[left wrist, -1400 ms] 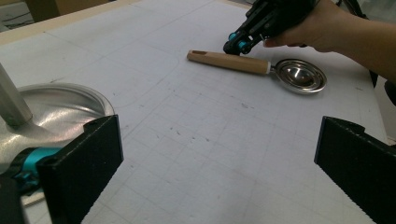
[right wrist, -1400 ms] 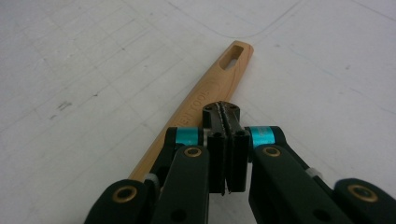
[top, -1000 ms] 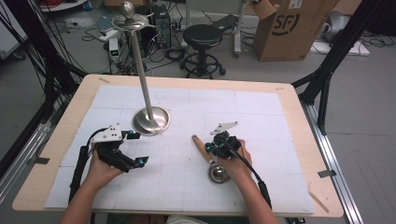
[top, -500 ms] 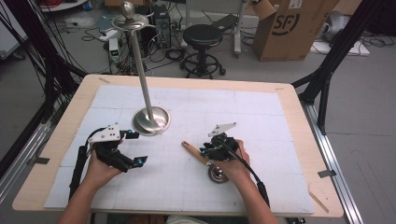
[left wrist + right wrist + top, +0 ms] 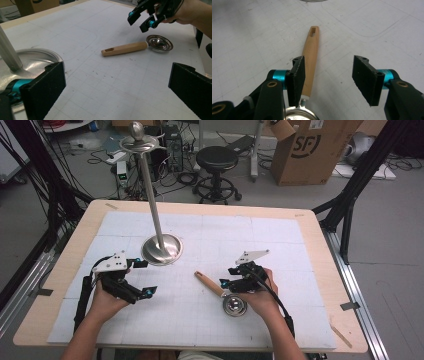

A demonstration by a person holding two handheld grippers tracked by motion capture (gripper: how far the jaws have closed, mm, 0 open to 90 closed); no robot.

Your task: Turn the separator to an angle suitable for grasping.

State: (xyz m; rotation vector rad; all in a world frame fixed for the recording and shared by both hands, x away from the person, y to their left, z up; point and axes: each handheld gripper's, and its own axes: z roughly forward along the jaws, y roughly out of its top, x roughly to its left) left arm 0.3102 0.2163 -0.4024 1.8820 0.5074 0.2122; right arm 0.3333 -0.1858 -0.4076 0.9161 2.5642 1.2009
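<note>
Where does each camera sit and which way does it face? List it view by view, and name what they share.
High view: above the person's side, looking forward and down on the table; both forearms, left gripper and right gripper.
Left gripper view: rides the left gripper, looks across the mat toward the right gripper.
Right gripper view: rides the right gripper, looks down past its open jaws.
Shared: the wooden-handled ladle.

In the right gripper view the bottom edge cut off the ladle's metal bowl (image 5: 299,116), and the near tong hid part of its wooden handle (image 5: 310,60). In the left gripper view the left edge cut the stand's base (image 5: 37,60); its pole (image 5: 8,53) ran out of frame. Whatever was stamped inside the bowl was too small to read.
</note>
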